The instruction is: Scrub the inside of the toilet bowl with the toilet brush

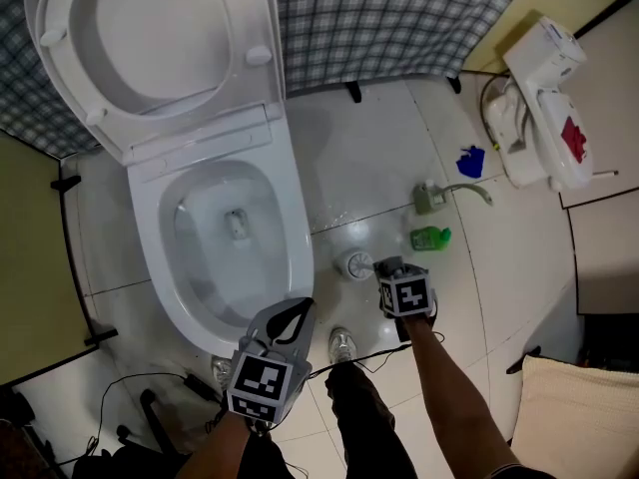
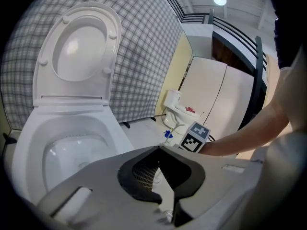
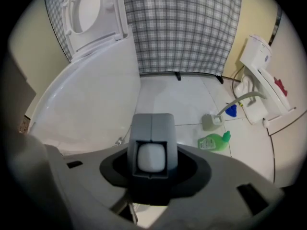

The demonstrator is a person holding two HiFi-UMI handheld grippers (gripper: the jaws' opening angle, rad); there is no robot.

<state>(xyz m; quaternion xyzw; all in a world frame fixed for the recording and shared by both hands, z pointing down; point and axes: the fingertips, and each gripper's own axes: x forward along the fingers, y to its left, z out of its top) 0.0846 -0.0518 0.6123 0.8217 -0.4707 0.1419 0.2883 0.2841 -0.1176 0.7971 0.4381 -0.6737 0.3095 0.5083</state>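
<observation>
The toilet brush [image 3: 152, 157] stands upright between the right tongs [image 1: 391, 269], which point steeply down at the floor [image 1: 369, 158]. In the right gripper view only the grey square top of its handle with a white middle is seen, and the tongs are clenched on its two sides. Just beside these tongs, on the side of the toilet, a round white holder [image 1: 357, 264] stands on the floor. The toilet bowl [image 1: 290, 267] is further on that side, open, with the seat and lid [image 1: 150, 38] raised against a checked cloth [image 1: 399, 18]. No part of the brush is inside the bowl.

The left tongs [image 1: 303, 309] are clenched with nothing in them. They hang near the front rim of the bowl and point toward it.

Beyond the right tongs, away from the toilet, a green bottle [image 1: 430, 238] lies on the floor. Behind it is a small grey piece with a hose [image 1: 429, 198], then a blue thing [image 1: 470, 161].
</observation>
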